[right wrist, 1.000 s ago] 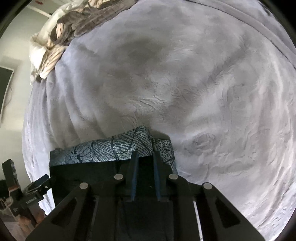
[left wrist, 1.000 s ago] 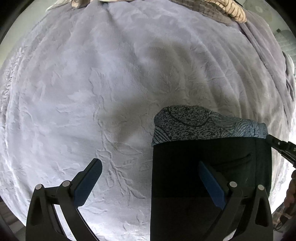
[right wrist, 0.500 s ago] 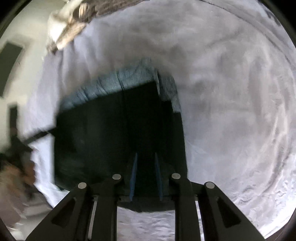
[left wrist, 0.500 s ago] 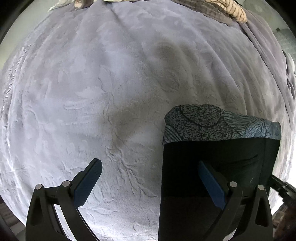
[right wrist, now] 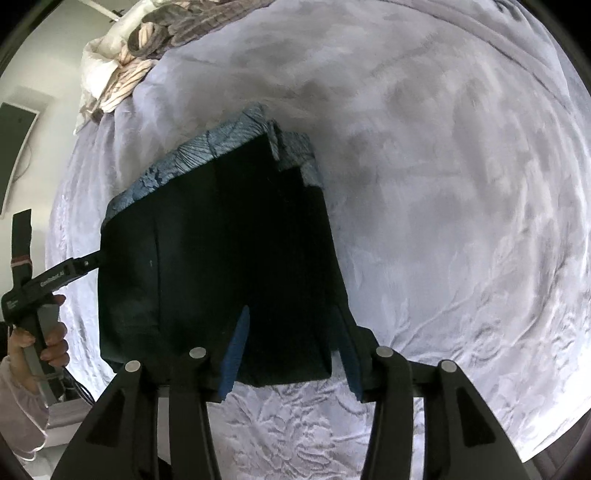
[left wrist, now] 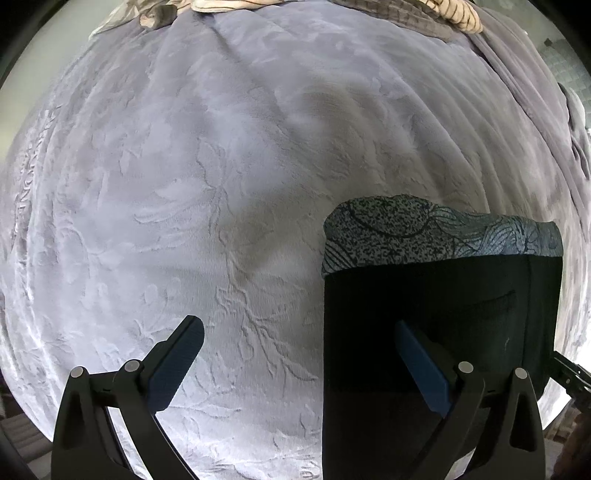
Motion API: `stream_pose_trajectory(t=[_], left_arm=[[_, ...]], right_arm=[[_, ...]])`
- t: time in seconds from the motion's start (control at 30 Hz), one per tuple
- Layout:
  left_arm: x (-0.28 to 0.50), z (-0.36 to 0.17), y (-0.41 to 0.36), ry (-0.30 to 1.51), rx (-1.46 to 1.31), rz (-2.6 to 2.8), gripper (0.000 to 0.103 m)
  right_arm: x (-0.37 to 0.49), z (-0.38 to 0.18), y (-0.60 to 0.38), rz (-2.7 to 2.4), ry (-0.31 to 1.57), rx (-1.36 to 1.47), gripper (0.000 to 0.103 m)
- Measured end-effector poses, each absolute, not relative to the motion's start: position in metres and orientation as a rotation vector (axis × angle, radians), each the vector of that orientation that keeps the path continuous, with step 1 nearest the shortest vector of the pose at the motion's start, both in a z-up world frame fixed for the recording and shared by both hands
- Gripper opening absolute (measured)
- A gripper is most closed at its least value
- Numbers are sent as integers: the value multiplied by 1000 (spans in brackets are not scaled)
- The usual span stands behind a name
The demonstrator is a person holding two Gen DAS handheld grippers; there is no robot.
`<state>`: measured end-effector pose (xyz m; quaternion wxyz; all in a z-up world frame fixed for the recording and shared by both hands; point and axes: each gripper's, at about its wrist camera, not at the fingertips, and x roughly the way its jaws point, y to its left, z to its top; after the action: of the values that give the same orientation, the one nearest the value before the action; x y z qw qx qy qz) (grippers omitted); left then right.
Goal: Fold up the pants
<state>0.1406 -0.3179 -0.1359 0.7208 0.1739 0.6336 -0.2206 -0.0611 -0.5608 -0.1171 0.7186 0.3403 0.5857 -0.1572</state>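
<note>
The folded pants [left wrist: 436, 332] lie flat on the grey bedspread [left wrist: 221, 184]: a black rectangle with a blue-grey patterned cloth band [left wrist: 424, 236] showing along its far edge. They also show in the right wrist view [right wrist: 221, 258]. My left gripper [left wrist: 299, 339] is open, its right finger over the pants' left part, its left finger over bare bedspread. My right gripper [right wrist: 291, 343] is open over the near right corner of the pants, holding nothing. The left gripper's body shows in the right wrist view [right wrist: 55, 277], held by a hand.
The embossed grey bedspread [right wrist: 461, 221] covers the whole bed. Striped, crumpled bedding [right wrist: 125, 70] is heaped at the far edge, also in the left wrist view [left wrist: 454, 11]. A white wall with a dark panel [right wrist: 14, 147] is at the left.
My right gripper opened and let go of the pants after pulling back and up. The pants now lie flat. The left gripper stayed open and shifted slightly left.
</note>
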Motion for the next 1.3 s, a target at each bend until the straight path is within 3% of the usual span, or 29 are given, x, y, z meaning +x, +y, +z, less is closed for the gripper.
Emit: stream_pose_trajectory(t=[0.37,0.9,1.3], left_arm=[[112,-132,-303,1484,322,-626,103],[94,-156,-331,1594,227,-847,103],[103,-175,-333,1577,162,-844,103]], right_arm=[[-68,-123,-566,-346,1289,787,67],[-48,-153,-602,-152,1260,952,72],[-33,-200,-626,-26,1159,1221,74]])
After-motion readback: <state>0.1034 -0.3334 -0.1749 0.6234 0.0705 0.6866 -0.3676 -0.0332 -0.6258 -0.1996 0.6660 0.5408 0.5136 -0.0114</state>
